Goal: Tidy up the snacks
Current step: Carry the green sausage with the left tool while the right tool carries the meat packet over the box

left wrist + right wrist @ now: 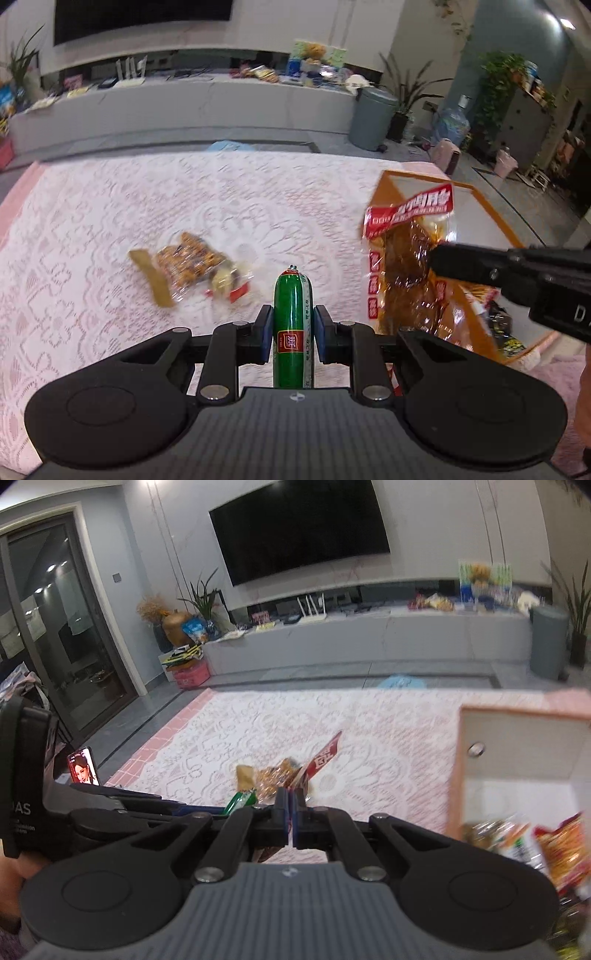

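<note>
Green sausage stick [293, 325] with a red label and a crimped tip, clamped upright between the blue pads of the left gripper [293, 328], fingers closed snug against both sides. Ahead and to the left of that gripper, a small heap of loose snack packets [192, 271] on the pink lace cloth [110, 221], orange and yellow wrappers, blurred.

To the right of the left gripper, a clear bag of brown snack with a red header [406, 266], pinched by the right gripper [291, 812], fingers pressed nearly together on the bag's edge, hanging above the cloth. Just beyond it, on the right, an orange-rimmed box [491, 210], pale inside, sitting on the cloth.

In the right wrist view, same box [517, 753] to the right of the fingers, holding several packets [535, 845] low in its near corner, possibly chips, too smeared to name
</note>
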